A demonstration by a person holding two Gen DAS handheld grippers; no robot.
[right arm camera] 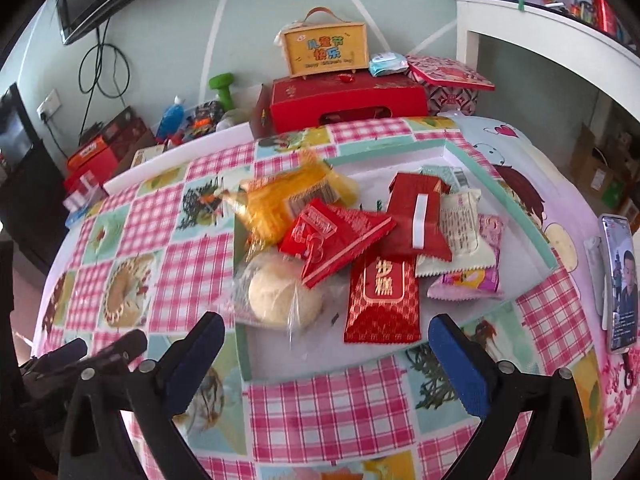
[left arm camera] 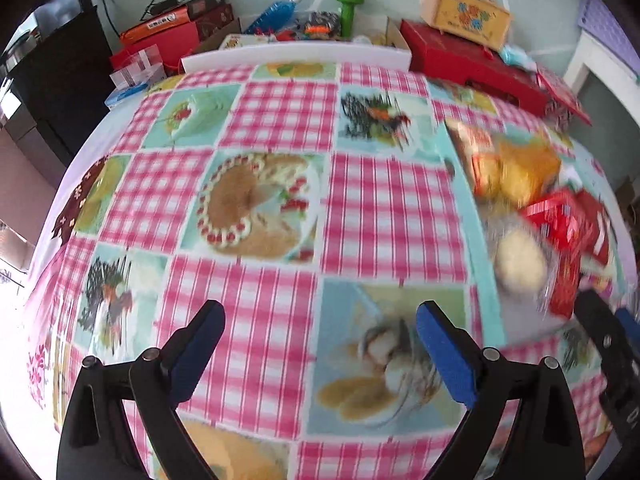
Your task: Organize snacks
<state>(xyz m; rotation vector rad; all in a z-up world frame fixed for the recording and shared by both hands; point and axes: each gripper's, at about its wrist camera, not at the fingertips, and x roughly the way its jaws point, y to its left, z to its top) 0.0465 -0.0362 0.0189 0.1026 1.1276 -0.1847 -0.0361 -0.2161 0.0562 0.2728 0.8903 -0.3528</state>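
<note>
So the snacks are all piled in a shallow white tray with a mint-green rim [right arm camera: 516,200], sitting on the counter's pink-checked patchwork tablecloth [right arm camera: 192,248]. In the pile: a round pale bun in clear plastic wrap [right arm camera: 280,292] at the near left corner, a crinkly yellow-orange packet [right arm camera: 280,200] behind it, a red sachet with a clear window [right arm camera: 332,240] lying over both, a dark red foil packet with gold characters [right arm camera: 382,300] nearest the camera, another red packet with a white stripe [right arm camera: 416,216] leaning on a cream-coloured wrapper [right arm camera: 460,232], and a pink wrapper [right arm camera: 472,280] poking out under that. The right tool [right arm camera: 326,344] hangs just in front of the tray with its 2 blue-padded fingers spread wide, holding nothing. The left tool [left arm camera: 320,328] is over bare tablecloth to the left of the tray, fingers apart too and empty; that view is blurry, with the pile just a smear at its right edge. Further back there's a big red gift box [right arm camera: 344,100] with a yellow carry-handle box [right arm camera: 324,50] on top, plus a green dumbbell [right arm camera: 222,84] and a blue bottle [right arm camera: 172,116]. A smartphone showing a video [right arm camera: 620,280] lies off to the right of the tray.
</note>
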